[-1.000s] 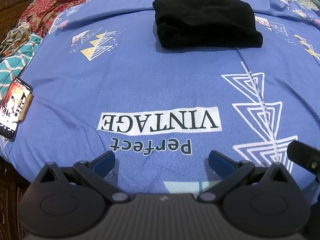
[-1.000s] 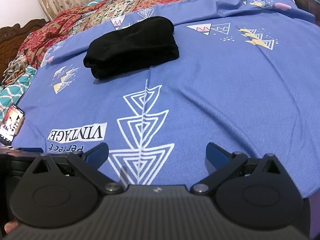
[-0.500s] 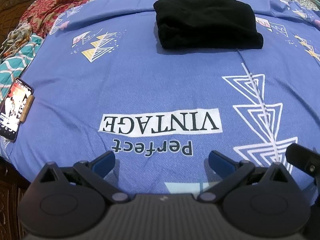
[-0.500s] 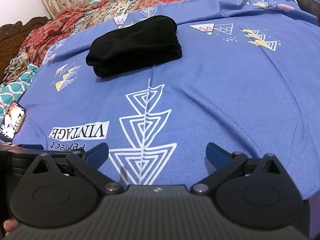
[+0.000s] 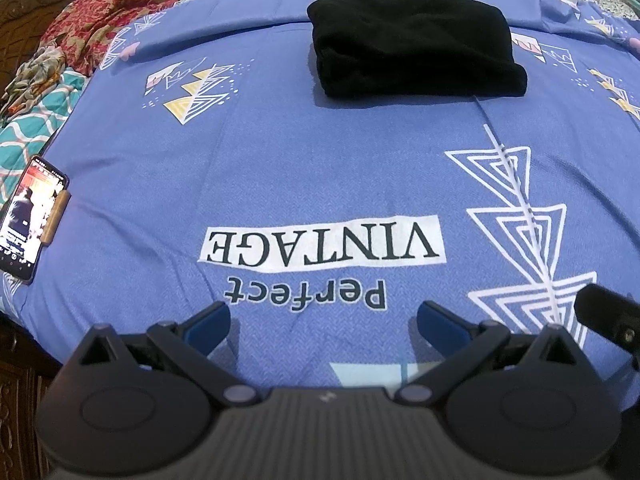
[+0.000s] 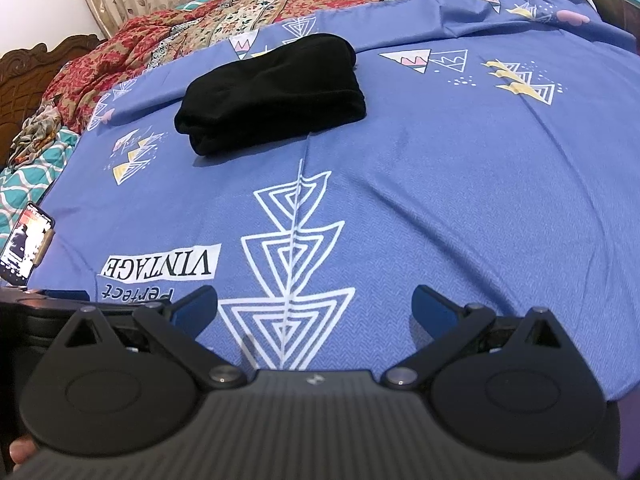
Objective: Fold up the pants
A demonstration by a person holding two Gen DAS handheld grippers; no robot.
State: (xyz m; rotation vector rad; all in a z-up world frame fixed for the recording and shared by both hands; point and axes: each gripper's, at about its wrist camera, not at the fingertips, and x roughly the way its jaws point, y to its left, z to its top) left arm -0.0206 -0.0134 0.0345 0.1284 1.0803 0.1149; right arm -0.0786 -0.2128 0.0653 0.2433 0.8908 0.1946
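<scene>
Black pants [image 5: 416,46] sit folded at the far side of the blue sheet [image 5: 320,168].
Both grippers have stayed low at the near edge. Left gripper [image 5: 323,320] and right gripper [image 6: 315,306] are wide apart and hold nothing, so the folding looks done.

the left hand-held gripper [image 5: 324,320] has its two blue-tipped fingers [image 5: 208,322] spread wide, nothing between them. the right hand-held gripper [image 6: 316,310] is likewise spread wide and empty. the two sit side by side, level, each showing at the edge of the other's view. a fingertip [image 6: 20,450] shows at the lower left of the right wrist view.
</scene>
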